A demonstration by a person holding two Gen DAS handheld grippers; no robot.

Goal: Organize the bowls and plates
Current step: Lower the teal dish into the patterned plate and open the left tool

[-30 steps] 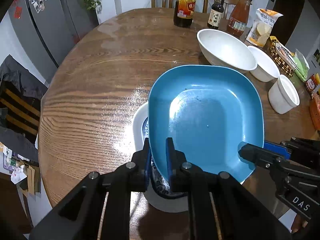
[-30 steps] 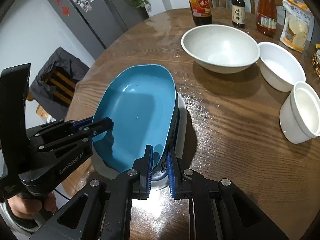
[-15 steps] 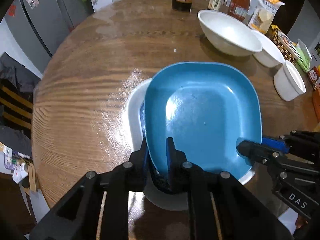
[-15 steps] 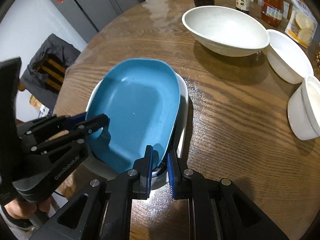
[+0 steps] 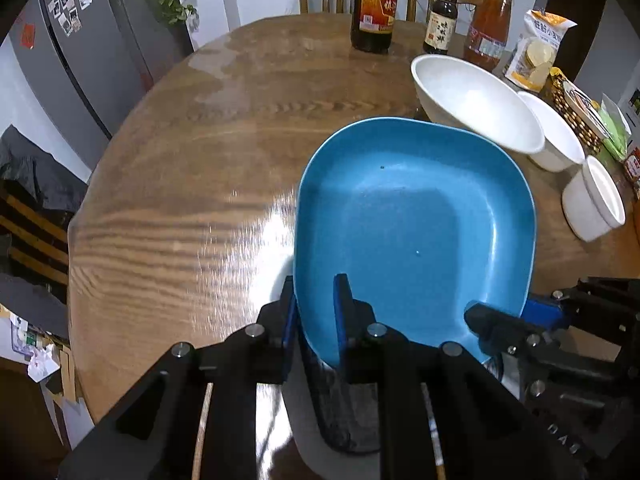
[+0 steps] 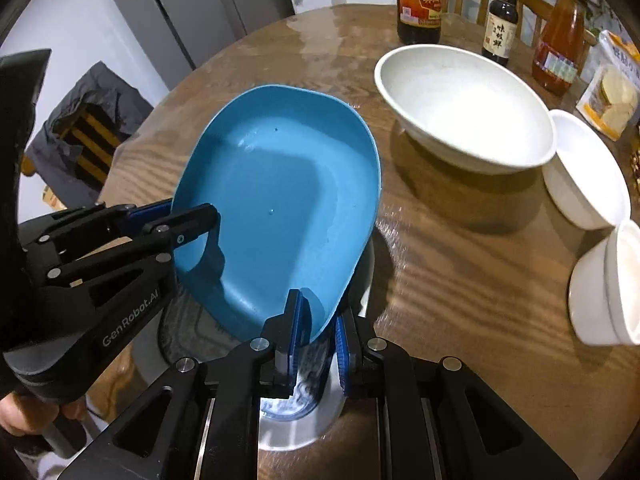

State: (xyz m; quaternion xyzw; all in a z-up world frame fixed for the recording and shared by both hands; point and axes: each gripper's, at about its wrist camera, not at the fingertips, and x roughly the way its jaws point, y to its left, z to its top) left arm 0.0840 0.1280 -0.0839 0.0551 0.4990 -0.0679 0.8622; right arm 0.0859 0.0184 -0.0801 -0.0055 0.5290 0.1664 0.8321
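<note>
A square blue plate [image 5: 416, 232] with rounded corners is held between both grippers, over a blue-patterned plate [image 5: 344, 412] that lies on a white plate [image 5: 296, 420]. My left gripper [image 5: 316, 292] is shut on its near left rim, one finger inside and one outside. My right gripper [image 6: 320, 320] is shut on the near right rim of the blue plate [image 6: 280, 200]. In the right wrist view the left gripper [image 6: 196, 216] comes in from the left. The patterned plate [image 6: 308, 384] and the white plate [image 6: 296, 432] show just under my right fingers. Whether the blue plate touches them I cannot tell.
On the round wooden table [image 5: 200, 168], a large white bowl [image 5: 476, 100], a smaller white bowl [image 5: 556, 136] and a white cup [image 5: 596, 200] stand to the right. Sauce bottles [image 5: 374, 4] and snack bags [image 5: 536, 52] line the far edge. A grey fridge [image 5: 100, 52] stands at the left.
Both grippers have carried the blue plate a little across the table and lower, still gripping its rim. The white plate under it, which showed wide at its left edge, is now mostly covered.
</note>
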